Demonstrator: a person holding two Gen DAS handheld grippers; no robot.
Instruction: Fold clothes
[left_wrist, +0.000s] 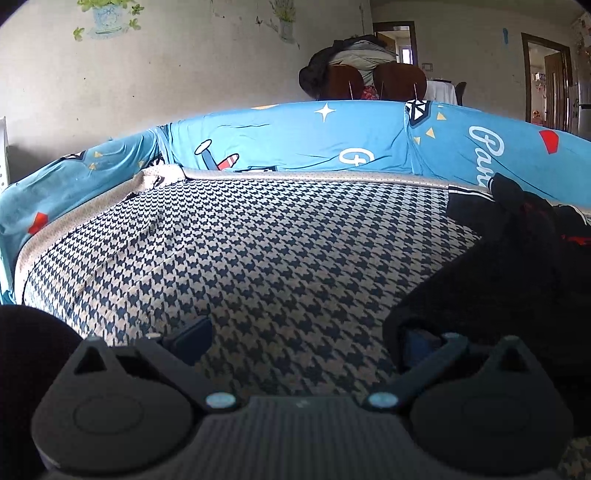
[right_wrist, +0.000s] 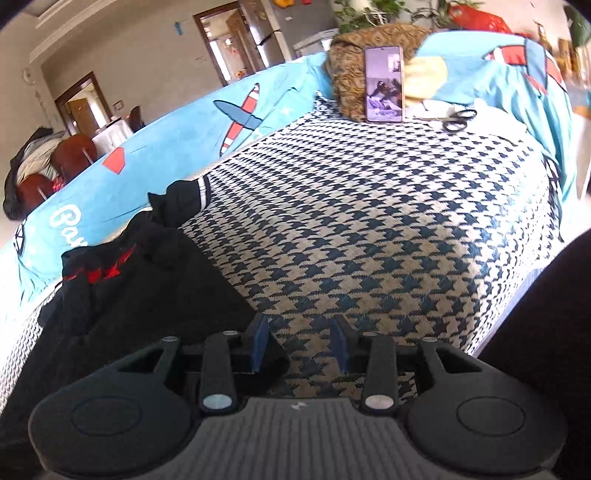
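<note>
A black garment (right_wrist: 140, 295) with red marks and a white-striped cuff lies crumpled on the houndstooth sofa seat (right_wrist: 388, 221), at the left of the right wrist view. My right gripper (right_wrist: 299, 343) is open just above the seat. Its left finger (right_wrist: 258, 341) sits at the garment's edge, and only seat fabric shows between the blue pads. In the left wrist view the same garment (left_wrist: 517, 277) fills the right side and drapes over my right fingertip. My left gripper (left_wrist: 308, 336) stands wide open over the seat (left_wrist: 240, 258), with nothing between its fingers.
A blue cartoon-print cover (left_wrist: 332, 140) wraps the sofa back and arms. A phone (right_wrist: 383, 85) leans on a patterned cushion (right_wrist: 347, 74) at the far end, with scissors (right_wrist: 460, 118) beside it. Chairs piled with clothes (left_wrist: 354, 74) stand behind the sofa.
</note>
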